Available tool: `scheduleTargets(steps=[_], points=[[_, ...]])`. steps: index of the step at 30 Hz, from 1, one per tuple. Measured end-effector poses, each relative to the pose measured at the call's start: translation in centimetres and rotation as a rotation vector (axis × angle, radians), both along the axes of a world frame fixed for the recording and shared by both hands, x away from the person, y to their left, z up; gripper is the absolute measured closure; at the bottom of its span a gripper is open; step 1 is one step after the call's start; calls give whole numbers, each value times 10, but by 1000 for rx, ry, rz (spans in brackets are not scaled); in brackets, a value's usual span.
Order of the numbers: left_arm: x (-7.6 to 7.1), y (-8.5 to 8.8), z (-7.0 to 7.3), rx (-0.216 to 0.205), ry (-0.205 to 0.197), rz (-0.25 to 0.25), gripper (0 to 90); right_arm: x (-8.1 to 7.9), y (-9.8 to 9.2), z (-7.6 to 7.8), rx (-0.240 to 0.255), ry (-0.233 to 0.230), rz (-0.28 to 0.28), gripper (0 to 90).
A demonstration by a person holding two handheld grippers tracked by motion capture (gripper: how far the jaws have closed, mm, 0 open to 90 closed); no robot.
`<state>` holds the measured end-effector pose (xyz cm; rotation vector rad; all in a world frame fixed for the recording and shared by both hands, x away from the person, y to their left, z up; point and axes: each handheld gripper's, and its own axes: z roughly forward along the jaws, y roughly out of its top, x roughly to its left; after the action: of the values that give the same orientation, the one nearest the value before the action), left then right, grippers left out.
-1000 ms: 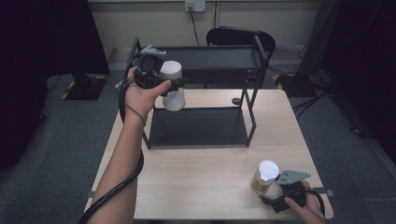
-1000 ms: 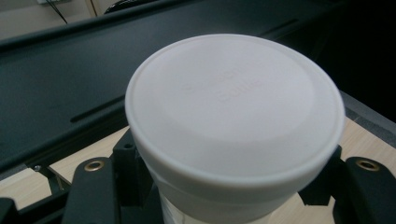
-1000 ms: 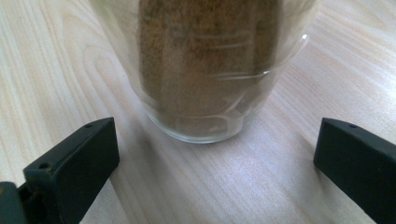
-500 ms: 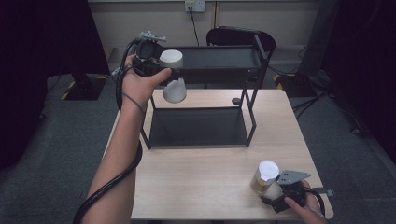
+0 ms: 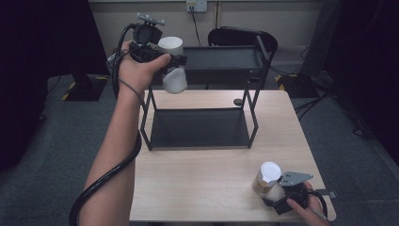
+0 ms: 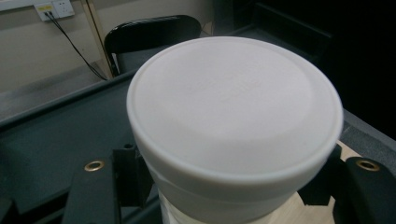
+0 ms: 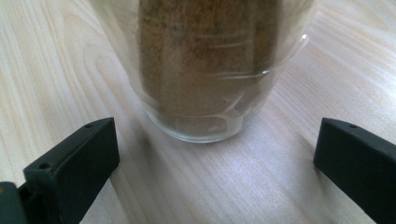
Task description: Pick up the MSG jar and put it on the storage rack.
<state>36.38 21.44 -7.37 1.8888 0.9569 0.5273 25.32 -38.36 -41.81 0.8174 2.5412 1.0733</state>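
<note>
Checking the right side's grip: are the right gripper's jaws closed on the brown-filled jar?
No, the right gripper stands open, jaws clear of the jar.

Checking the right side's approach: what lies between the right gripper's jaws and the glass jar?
Only bare wooden table, per the right gripper view; right gripper, glass jar.

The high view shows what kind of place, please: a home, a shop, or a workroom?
Probably a workroom or lab set up for recording, not a home. A plain wooden table carries a bare black metal shelf rack, a wall socket has a cable plugged in, and the floor is grey carpet.
</note>
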Motion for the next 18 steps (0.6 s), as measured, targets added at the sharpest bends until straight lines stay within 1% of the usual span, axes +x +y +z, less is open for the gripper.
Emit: scheduleTargets(steps=[5,11,14,18], points=[[7,-1,9,-1,6,-1,348,0,0,0,0,0,0,0],[15,0,15,-8,6,6,348,0,0,0,0,0,0,0],[17,2,19,-16,5,16,348,0,0,0,0,0,0,0],[20,2,23,-10,3,39,348,0,0,0,0,0,0,0]])
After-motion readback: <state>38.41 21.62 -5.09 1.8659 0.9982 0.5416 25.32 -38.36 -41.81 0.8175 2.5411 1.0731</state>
